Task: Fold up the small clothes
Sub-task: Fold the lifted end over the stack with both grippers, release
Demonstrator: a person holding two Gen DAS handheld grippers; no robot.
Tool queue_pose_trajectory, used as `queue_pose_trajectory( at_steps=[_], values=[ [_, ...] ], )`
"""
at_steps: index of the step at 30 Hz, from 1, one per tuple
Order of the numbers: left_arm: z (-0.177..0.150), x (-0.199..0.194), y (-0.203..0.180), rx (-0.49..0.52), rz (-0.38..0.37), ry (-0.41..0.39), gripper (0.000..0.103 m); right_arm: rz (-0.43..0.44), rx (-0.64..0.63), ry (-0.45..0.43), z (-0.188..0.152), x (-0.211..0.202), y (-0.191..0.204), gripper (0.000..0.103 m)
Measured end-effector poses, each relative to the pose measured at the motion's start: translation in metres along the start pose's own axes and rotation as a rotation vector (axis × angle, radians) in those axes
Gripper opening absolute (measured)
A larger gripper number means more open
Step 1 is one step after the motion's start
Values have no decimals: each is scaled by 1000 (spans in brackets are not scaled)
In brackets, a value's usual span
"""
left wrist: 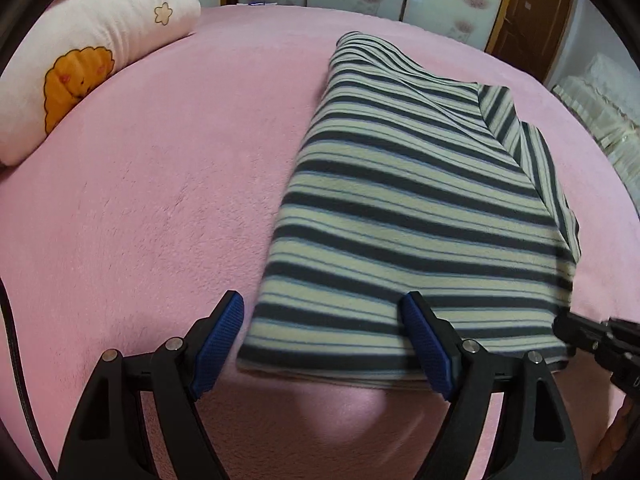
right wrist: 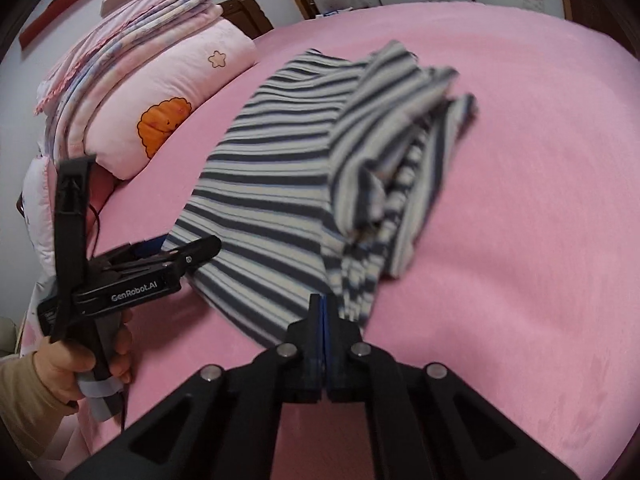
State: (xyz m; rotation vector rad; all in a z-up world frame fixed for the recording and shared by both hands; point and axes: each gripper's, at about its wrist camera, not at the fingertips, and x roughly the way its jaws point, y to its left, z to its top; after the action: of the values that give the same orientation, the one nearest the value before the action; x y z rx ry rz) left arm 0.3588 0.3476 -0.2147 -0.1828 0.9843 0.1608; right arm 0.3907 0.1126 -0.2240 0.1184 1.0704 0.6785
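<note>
Black left gripper (right wrist: 192, 250) | label "GenRobot.AI" | striped garment (right wrist: 280, 184)

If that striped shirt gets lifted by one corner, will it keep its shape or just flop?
The striped shirt would probably flop: it already drapes in soft folds and bunches along its right edge. It looks light, being thin knit fabric lying flat. The fuzzy pink bedcover may make it cling rather than slide. The right gripper is shut at its near corner.
</note>
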Motion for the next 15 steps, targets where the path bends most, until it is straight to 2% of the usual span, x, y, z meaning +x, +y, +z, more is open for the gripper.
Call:
queue_pose_trajectory(
  at_steps=[7, 10, 15],
  values=[
    [-6, -15, -8, 10, 46, 3, 84, -9, 14, -29, -5, -13, 10, 0],
    [-9, -30, -12, 1, 46, 8, 91, -21, 6, -51, -9, -31, 14, 0],
    [-20, -64, -29, -7, 23, -1, 96, -41, 1, -93, -18, -73, 21, 0]
  ],
)
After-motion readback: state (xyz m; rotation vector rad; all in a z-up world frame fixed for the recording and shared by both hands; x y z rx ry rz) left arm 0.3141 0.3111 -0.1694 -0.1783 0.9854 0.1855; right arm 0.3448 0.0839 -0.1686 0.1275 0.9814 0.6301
